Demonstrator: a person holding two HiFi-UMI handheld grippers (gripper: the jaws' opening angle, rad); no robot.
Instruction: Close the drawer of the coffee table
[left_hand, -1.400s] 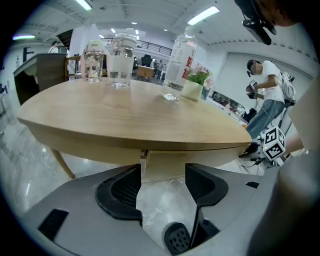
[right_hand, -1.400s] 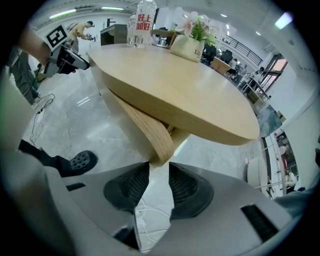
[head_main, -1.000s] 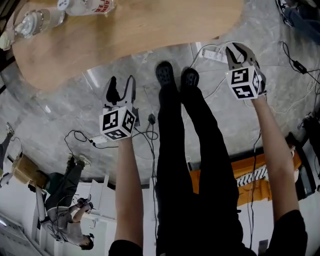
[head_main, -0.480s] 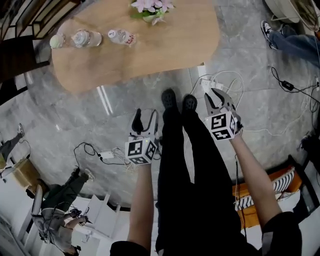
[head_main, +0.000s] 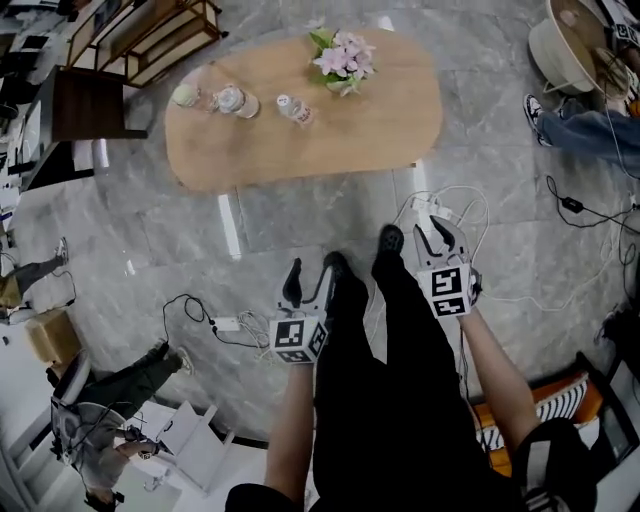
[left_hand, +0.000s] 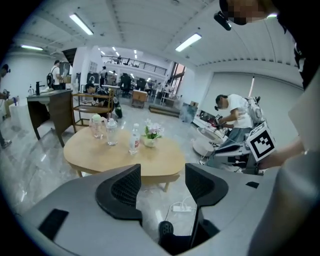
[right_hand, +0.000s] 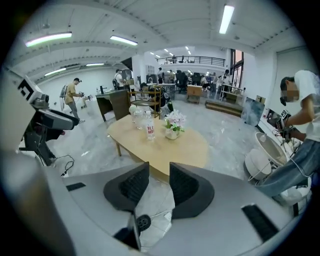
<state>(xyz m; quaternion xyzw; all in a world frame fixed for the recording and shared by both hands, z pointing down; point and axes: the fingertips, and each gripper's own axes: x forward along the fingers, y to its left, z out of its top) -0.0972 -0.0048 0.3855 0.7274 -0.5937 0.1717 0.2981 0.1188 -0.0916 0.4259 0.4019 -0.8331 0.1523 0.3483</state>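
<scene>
Marble floor (head_main: 150, 230) bears the wooden surface of the coffee table (head_main: 350, 130) at 12 o'clock; its drawer shows in no view. Left gripper (head_main: 308, 280) fingers stand wide and right gripper (head_main: 432, 232) fingers are opening, both empty and well apart from it. The power strip (left_hand: 182, 207) and its cables beside the feet (head_main: 390, 240) could snag a step.

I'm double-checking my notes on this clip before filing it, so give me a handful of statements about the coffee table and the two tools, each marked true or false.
1. Pink flowers stand on the coffee table. True.
2. The left tool is clamped on something. False: its jaws stand apart with nothing between them.
3. The right tool rests on the table top. False: it is held clear of the table, empty, its jaws opening.
4. A white power strip lies on the floor. True.
5. The bottles lie on the floor. False: they stand on the table.
</scene>
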